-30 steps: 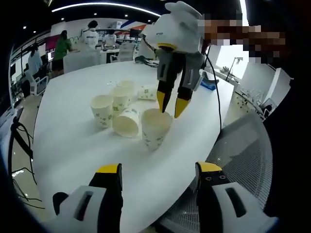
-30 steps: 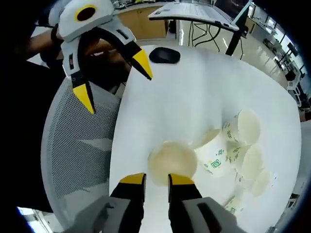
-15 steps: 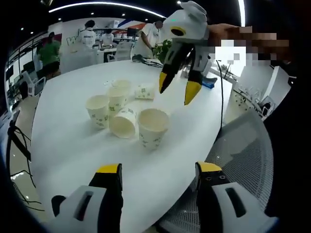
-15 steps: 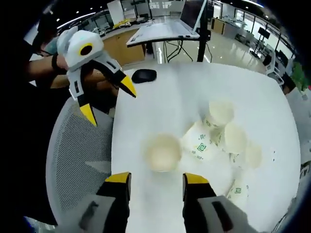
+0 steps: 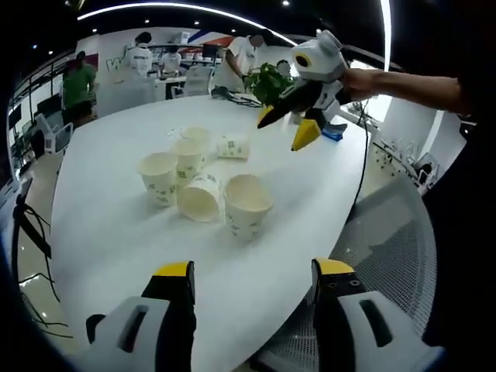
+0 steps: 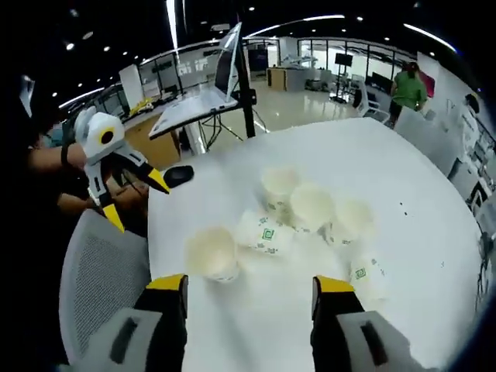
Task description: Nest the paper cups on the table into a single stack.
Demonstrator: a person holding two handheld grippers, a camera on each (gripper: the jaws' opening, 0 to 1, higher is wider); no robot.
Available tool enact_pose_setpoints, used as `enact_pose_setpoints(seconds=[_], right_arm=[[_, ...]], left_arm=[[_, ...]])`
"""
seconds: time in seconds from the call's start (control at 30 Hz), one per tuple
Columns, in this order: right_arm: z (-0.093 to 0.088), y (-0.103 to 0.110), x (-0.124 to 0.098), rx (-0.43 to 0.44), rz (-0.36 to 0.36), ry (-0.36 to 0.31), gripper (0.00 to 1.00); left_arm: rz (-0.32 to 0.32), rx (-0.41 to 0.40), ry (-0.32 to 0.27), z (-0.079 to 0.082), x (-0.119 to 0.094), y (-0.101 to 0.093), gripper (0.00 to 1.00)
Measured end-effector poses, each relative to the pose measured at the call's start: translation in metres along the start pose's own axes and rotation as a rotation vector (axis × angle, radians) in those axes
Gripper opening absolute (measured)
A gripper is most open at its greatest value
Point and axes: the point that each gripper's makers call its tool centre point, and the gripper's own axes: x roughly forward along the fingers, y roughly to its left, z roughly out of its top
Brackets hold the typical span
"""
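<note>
the right gripper (image 5: 288, 130) has let go of the nearest paper cup (image 5: 247, 204) and pulled up and away from it; a second ago its jaws were pinched on that cup's rim, and now they stand apart, holding nothing, high above the far side of the worktop (image 5: 116, 240). the left gripper (image 5: 252, 267) is spread wide too, empty, hanging at the near edge over a mesh chair (image 5: 387, 232).

so the cup has been set down upright, apart from any stack; no nesting looks done yet, and the job seems barely started.

the cups sit in a loose cluster mid-worktop. the nearest cup (image 6: 211, 253) stands mouth up and looks empty inside. just beside it a tipped cup (image 5: 201, 196) lies on its side, open mouth showing, nothing in it. behind stand three upright cups (image 5: 161, 176), close together, also apparently empty, and one more lying cup (image 5: 233, 147) rests farther back. in the right gripper view the lying cup (image 6: 366, 275) sits a little apart from the rest, and the left gripper (image 6: 132, 200) hovers over the chair.
</note>
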Motion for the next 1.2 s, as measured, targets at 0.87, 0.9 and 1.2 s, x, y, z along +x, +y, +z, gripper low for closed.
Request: enact_pose_setpoints(seconds=[0.87, 0.9, 1.2], right_arm=[[-0.025, -0.092, 0.005, 0.418, -0.187, -0.263, 0.68], [-0.025, -0.092, 0.004, 0.424, -0.189, -0.266, 0.68], [-0.023, -0.111, 0.010, 0.481, -0.211, -0.313, 0.67]], left_arm=[[0.015, -0.022, 0.017, -0.002, -0.001, 0.001, 0.59], [0.013, -0.022, 0.020, -0.002, -0.001, 0.001, 0.59], [0.016, -0.035, 0.023, -0.004, 0.002, 0.001, 0.59]])
